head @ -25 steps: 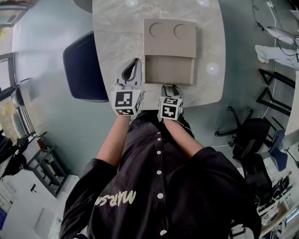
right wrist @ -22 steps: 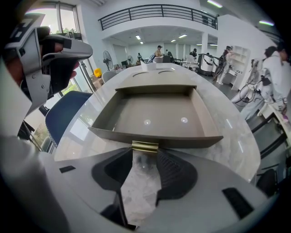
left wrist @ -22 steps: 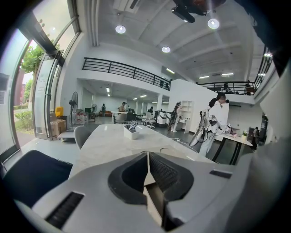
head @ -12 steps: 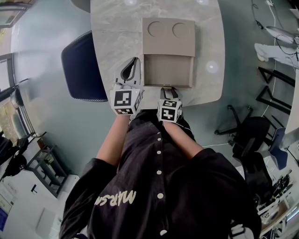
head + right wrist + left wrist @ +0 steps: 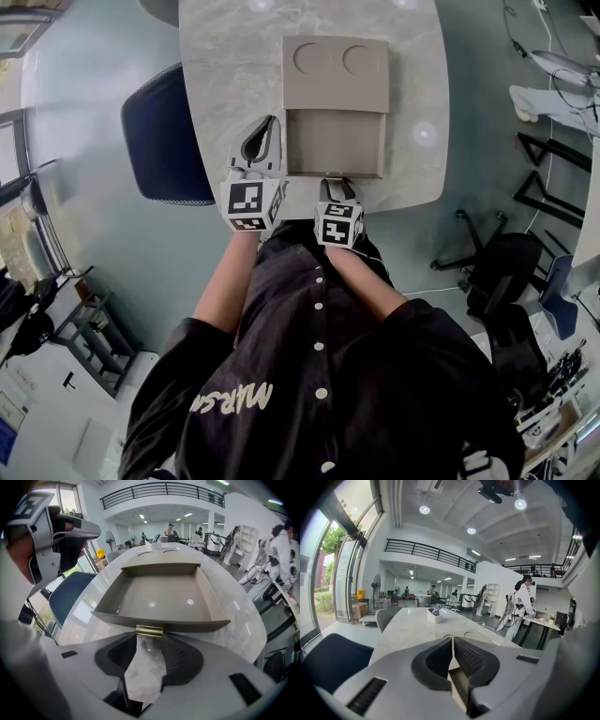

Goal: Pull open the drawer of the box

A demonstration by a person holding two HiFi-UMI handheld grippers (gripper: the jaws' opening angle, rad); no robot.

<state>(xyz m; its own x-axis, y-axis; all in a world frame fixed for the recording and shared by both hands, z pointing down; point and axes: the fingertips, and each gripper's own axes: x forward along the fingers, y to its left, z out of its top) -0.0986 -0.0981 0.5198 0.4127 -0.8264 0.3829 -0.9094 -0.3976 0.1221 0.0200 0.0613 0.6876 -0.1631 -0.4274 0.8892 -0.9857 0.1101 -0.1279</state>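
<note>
A tan box (image 5: 336,62) with two round recesses in its top lies on the marble table (image 5: 225,75). Its drawer (image 5: 334,141) stands pulled out toward me, empty inside (image 5: 159,597). My right gripper (image 5: 334,180) is at the drawer's front, and its jaws (image 5: 149,637) hold the small brass handle (image 5: 149,630) between their tips. My left gripper (image 5: 274,120) rests just left of the drawer with its jaws shut and nothing in them (image 5: 453,641). It also shows at the upper left of the right gripper view (image 5: 51,531).
A dark blue chair (image 5: 159,136) stands against the table's left side. The table's front edge runs just behind the right gripper. A white holder (image 5: 435,616) sits far down the table. A black office chair (image 5: 506,267) and stands are on the floor at right.
The drawer has come out slightly further toward me, with the right gripper drawing back on its handle. The left gripper has stayed beside the box.
</note>
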